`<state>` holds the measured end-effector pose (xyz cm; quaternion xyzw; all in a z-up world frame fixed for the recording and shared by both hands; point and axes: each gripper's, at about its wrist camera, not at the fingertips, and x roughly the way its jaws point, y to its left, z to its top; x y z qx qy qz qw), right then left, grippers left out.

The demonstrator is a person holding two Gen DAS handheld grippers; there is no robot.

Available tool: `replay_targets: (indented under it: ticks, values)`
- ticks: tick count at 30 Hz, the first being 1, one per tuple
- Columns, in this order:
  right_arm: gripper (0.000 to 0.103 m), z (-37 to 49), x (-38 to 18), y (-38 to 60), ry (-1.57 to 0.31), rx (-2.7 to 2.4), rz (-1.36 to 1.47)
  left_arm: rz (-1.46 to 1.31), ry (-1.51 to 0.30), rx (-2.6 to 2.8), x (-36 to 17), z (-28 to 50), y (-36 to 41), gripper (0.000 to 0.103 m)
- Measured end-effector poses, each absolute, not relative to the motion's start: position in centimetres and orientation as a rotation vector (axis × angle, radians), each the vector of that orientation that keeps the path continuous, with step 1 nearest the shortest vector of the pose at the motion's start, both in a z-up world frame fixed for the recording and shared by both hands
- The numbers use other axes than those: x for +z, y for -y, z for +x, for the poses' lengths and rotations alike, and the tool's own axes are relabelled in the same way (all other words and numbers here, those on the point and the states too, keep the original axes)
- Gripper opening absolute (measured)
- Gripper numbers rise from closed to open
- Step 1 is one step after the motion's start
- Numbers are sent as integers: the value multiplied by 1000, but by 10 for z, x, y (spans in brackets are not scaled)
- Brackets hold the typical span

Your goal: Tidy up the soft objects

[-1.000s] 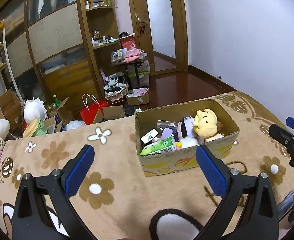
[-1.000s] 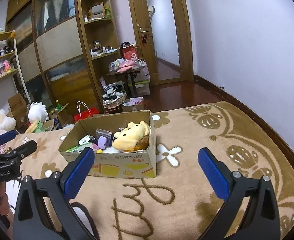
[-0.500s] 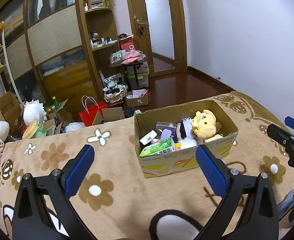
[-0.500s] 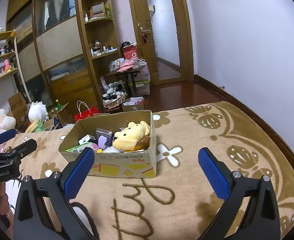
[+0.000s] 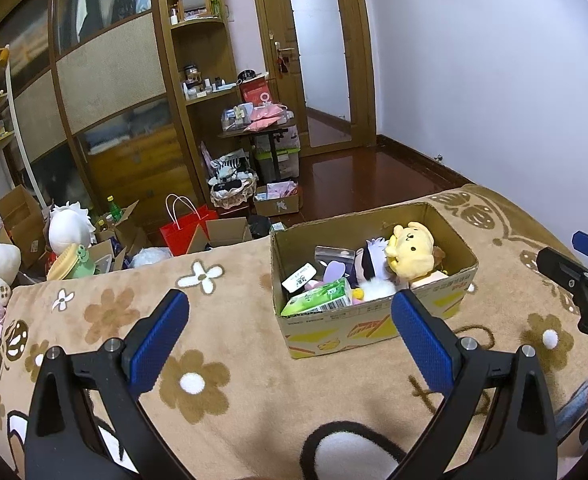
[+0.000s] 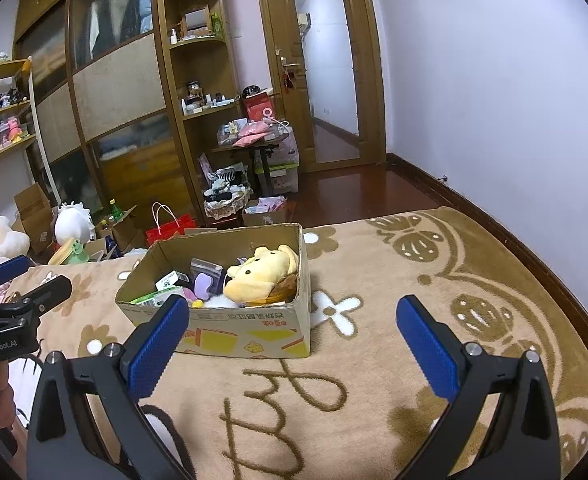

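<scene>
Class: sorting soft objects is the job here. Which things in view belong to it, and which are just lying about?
Belongs to the job:
cardboard box
yellow plush toy
left tool, open
right tool, open

Just lying about:
red paper bag
green bottle
white plush

Two wrist views over one blanket

Both look forward and slightly down across the blanket toward the wardrobe wall; each sees the cardboard box at middle distance, from opposite sides.
</scene>
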<state>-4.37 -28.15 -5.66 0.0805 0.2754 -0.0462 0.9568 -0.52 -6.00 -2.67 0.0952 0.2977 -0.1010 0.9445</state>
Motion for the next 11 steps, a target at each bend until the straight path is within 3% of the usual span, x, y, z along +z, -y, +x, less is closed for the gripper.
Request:
replay_targets:
  ticks: [11]
  values:
    - [103, -43, -56, 282, -559, -93, 164, 199, -608, -207, -28, -4, 58, 100]
